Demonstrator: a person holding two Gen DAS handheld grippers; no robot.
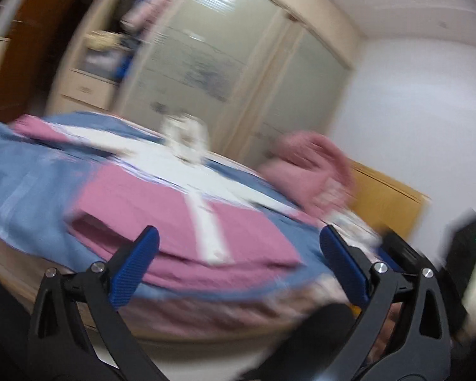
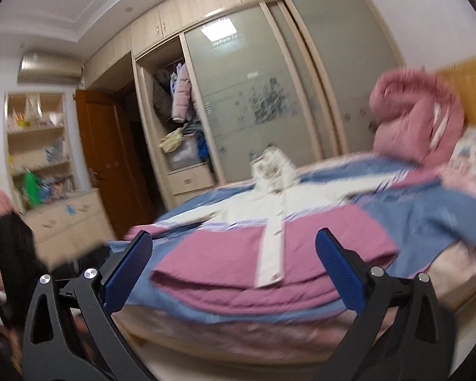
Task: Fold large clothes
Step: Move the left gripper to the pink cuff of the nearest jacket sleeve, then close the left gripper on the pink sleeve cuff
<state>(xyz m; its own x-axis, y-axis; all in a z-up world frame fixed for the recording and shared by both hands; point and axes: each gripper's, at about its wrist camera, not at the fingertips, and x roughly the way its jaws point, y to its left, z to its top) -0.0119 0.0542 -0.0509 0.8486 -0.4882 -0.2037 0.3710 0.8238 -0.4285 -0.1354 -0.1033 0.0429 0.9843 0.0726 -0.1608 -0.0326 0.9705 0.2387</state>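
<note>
A: Pink-and-white quilted hooded coat [image 2: 269, 238] lay spread flat on blue bedspread [image 2: 428, 219]. Left gripper [image 1: 238, 254], right gripper [image 2: 233, 257] both gaped, empty.

B: Risk: grabbing bedspread with hem.

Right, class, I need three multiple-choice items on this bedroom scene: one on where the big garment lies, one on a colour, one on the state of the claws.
1. Where does the large pink, blue and white jacket lie?
A. hung in the wardrobe
B. spread on the bed
C. on the floor

2. What colour is the jacket's buttoned centre strip?
A. white
B. black
C. green

3. How do the left claw and right claw stand?
A. both shut on cloth
B. one open, one shut
C. both open, holding nothing

Key: 1 B, it lies with sleeves out across the bed. 2 A, the strip shows white between pink panels. 3 C, each view shows blue pads wide apart with nothing between them.
</note>
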